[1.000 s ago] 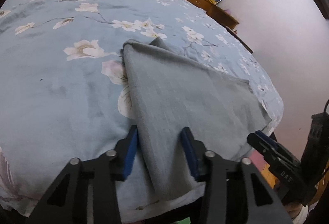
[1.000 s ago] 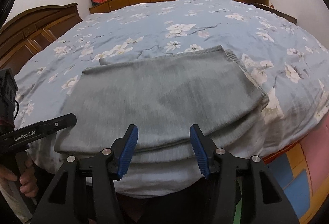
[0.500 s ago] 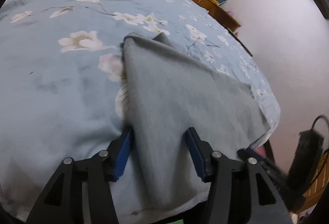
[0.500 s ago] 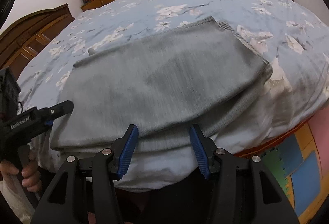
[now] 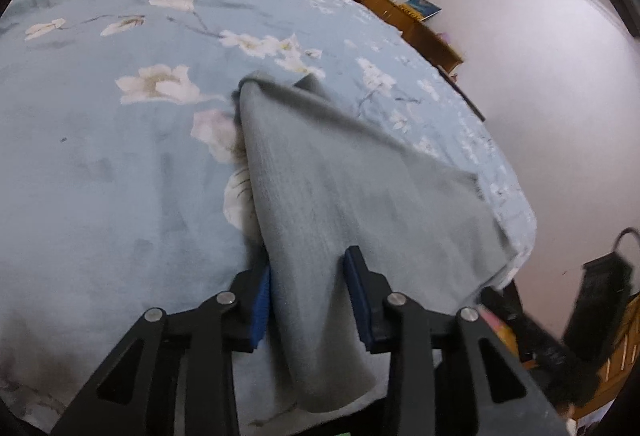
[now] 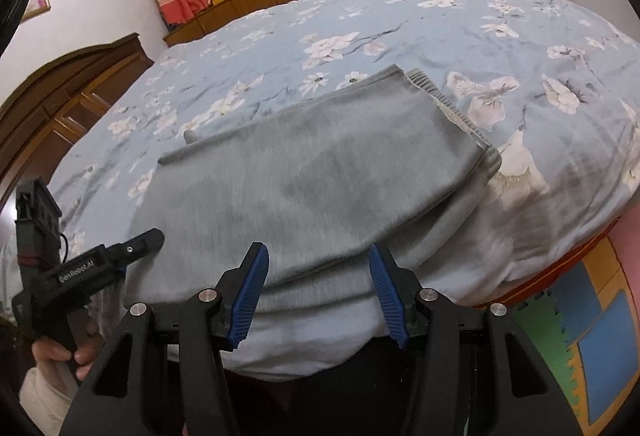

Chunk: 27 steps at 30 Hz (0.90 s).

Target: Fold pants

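Grey knit: pants (image 6: pixel 320 171) lie folded flat on the bed (image 6: pixel 460 23), right ahead of both my grippers, near hem hanging over the bed edge toward me.
Step, my guess: grab the near edge w/ both grippers for the next fold, away from me.
How to do it well: bite the same edge w/ both sides, all layers, not just the top one; lift level so the stack doesn't skew; carry the edge over and land it square on the far edge; don't drag the sheet along.
Left gripper (image 5: pixel 308 296): open, abt half width. Cloth runs between the pads and past them toward me. Left pad (image 5: pixel 261 306) sits right at the cloth's side edge, prob touching; right pad (image 5: pixel 360 300) lies on or just over the cloth. Nothing clamped.
Right gripper (image 6: pixel 316 296): open wide, holds nothing. Near folded edge sits between the pads and just beyond the tips; contact can't tell.
Layers: at least two show at the near edge ahead of my right gripper; ribbed band (image 6: pixel 448 103) far right of it.
Risk: left side may pinch the sheet under the cloth edge; check the bite before lifting.
Far corner: a bit of cloth pokes out ahead of my left gripper (image 5: pixel 310 81); fold isn't fully square yet.
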{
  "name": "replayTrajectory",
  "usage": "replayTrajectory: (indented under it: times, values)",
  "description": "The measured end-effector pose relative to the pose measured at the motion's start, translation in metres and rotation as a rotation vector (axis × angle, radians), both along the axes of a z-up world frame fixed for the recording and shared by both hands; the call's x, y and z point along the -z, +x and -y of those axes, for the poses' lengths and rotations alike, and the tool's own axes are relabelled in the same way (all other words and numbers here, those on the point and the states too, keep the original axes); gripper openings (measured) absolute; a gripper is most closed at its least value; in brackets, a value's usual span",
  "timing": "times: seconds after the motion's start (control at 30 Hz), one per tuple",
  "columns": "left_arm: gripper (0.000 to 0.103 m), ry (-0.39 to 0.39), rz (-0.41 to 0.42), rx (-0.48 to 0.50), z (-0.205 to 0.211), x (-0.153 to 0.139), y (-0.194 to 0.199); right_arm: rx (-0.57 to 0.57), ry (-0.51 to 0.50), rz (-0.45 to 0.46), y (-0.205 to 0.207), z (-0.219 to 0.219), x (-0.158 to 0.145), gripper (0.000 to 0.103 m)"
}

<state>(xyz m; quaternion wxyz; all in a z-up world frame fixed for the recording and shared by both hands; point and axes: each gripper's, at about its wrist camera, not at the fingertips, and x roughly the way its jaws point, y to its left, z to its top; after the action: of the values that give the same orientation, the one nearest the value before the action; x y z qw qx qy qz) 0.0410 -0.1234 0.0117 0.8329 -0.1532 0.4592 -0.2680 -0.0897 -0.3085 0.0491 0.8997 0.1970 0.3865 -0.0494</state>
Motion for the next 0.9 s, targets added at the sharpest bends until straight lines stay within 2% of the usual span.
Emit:
replayTrajectory:
  times: [0.13,0.23,0.27,0.3,0.33,0.4,0.47,0.6,0.7,0.9]
  values:
    - [0.051,0.006,0.015,0.01,0.008,0.0,0.0,0.004,0.025,0.0,0.002,0.006,0.001,0.053]
    - [0.052,0.037,0.042,0.016,0.015,-0.002,-0.003,0.013,0.046,0.01,0.0,0.011,-0.004,0.053]
    - [0.048,0.045,0.054,0.014,0.015,-0.003,-0.004,0.014,0.055,0.013,0.0,0.013,-0.005,0.053]
    - [0.033,0.05,0.066,0.007,0.014,-0.005,-0.005,0.015,0.078,0.02,-0.002,0.016,-0.008,0.053]
    - [0.024,0.052,0.072,-0.001,0.013,-0.008,-0.006,0.015,0.108,0.027,-0.005,0.02,-0.011,0.053]
    - [0.019,0.021,0.073,-0.009,0.008,-0.016,-0.005,0.019,0.149,0.043,-0.01,0.026,-0.016,0.053]
    - [0.017,-0.003,0.092,-0.004,0.005,-0.027,-0.007,0.03,0.16,0.063,-0.015,0.031,-0.022,0.053]
    - [0.016,0.015,0.137,0.028,0.014,-0.054,-0.008,0.042,0.13,0.079,-0.023,0.037,-0.033,0.053]
    - [0.016,0.053,0.168,0.078,0.03,-0.079,-0.008,0.061,0.14,0.086,-0.03,0.044,-0.038,0.053]
    - [0.014,0.066,0.185,0.19,0.073,-0.122,-0.009,0.121,0.146,0.117,-0.043,0.068,-0.049,0.053]
